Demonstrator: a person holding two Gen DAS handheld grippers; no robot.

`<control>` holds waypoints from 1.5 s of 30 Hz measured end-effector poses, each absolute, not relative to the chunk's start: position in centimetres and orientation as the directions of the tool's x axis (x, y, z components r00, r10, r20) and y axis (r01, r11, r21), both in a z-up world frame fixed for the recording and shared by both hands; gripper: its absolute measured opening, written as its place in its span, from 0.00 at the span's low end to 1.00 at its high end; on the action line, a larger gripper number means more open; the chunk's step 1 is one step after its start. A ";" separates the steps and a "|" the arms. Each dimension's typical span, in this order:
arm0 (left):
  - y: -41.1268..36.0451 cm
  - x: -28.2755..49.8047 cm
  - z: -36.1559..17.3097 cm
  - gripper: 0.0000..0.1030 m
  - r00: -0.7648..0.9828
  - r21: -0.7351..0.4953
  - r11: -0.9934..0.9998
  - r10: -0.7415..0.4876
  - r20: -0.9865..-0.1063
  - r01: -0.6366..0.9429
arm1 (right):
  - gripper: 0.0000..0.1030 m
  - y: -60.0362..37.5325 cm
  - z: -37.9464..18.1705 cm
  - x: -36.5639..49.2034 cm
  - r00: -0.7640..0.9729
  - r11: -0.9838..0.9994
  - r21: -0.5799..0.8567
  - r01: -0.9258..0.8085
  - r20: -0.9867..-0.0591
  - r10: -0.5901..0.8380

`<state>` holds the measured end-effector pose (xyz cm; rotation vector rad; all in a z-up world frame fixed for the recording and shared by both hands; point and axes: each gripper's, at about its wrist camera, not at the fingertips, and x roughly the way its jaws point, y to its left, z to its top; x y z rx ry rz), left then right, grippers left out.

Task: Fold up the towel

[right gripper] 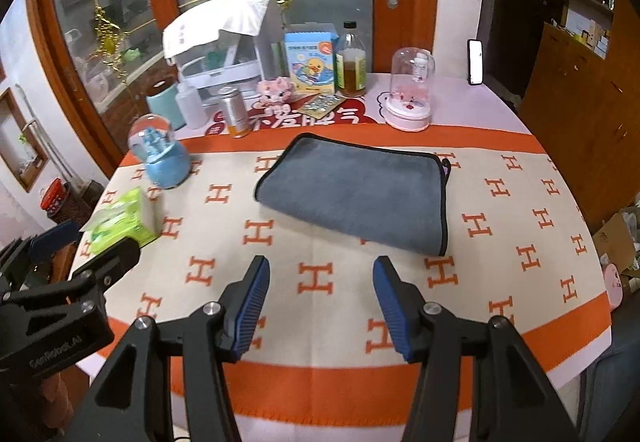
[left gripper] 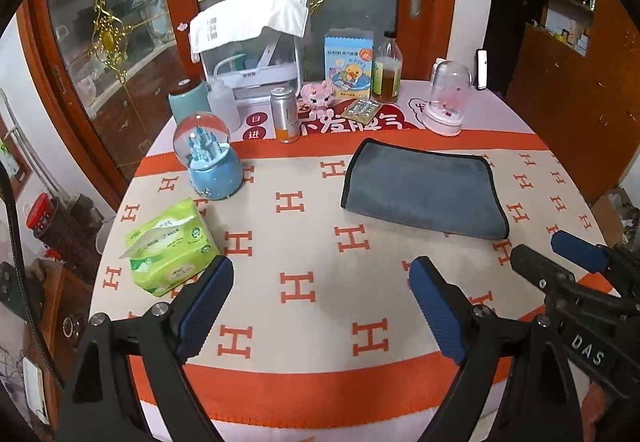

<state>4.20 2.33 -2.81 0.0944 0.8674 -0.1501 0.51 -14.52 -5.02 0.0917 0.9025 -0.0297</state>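
Observation:
A grey towel (left gripper: 422,191) with black piping lies folded flat on the cream and orange H-patterned cloth (left gripper: 304,242); it also shows in the right wrist view (right gripper: 356,192). My left gripper (left gripper: 322,270) is open and empty, above the cloth in front of and left of the towel. My right gripper (right gripper: 320,270) is open and empty, just in front of the towel's near edge. The right gripper also shows at the right in the left wrist view (left gripper: 560,254), and the left gripper at the left in the right wrist view (right gripper: 76,242).
A blue snow globe (left gripper: 208,162), a green tissue pack (left gripper: 172,246), an orange-based can (left gripper: 285,114), a pink toy (left gripper: 318,96), a duck box (left gripper: 347,66), a bottle (left gripper: 386,68), a glass dome (left gripper: 447,102) and a white rack (left gripper: 250,54) stand around the cloth.

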 end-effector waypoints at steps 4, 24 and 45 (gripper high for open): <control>2.8 3.0 -2.2 0.87 0.614 -0.012 0.984 -0.119 -0.780 0.176 | 0.59 -14.2 -4.0 -1.0 0.621 0.995 0.071 0.065 -0.784 0.015; 1.8 -0.6 -0.6 0.87 0.615 -0.038 0.996 -0.077 -0.785 0.075 | 0.63 -15.3 -1.1 -4.7 0.636 0.999 0.042 0.026 -0.772 0.016; -0.5 -1.5 -0.2 0.87 0.608 -0.003 0.998 -0.037 -0.793 0.057 | 0.63 -16.8 -1.4 -4.2 0.617 0.999 0.040 -0.006 -0.786 0.035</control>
